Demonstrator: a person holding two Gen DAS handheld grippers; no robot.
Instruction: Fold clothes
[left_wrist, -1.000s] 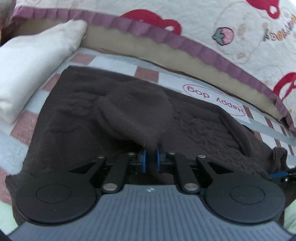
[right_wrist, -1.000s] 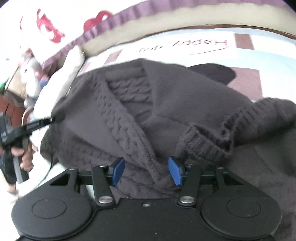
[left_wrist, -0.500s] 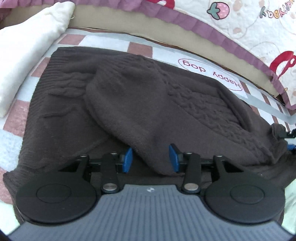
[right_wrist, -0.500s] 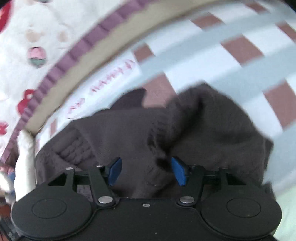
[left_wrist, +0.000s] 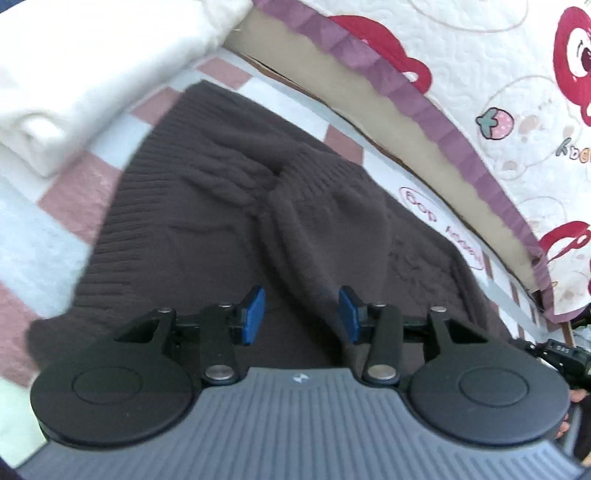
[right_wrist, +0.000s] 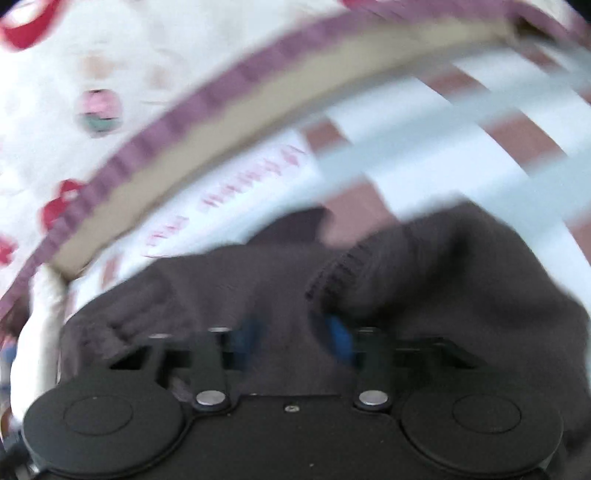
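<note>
— While the dark brown cable-knit sweater (left_wrist: 229, 236) lies spread on the checked bed sheet (left_wrist: 44, 236), where is the left gripper (left_wrist: 302, 317)?

— Low over the sweater's near edge, its jaws opening. A folded-over sleeve (left_wrist: 332, 229) runs between the blue pads (left_wrist: 255, 314), but they stand clear of it.

— And the right gripper (right_wrist: 295, 338)?

— At the sweater's far side, jaws closing with knit bunched between them. That view is blurred, so I cannot tell whether the pads press yet.

— What surrounds the sweater?

— A white pillow (left_wrist: 92, 70) just beyond its corner, and a cartoon-print quilt (left_wrist: 498, 74) behind it.
</note>
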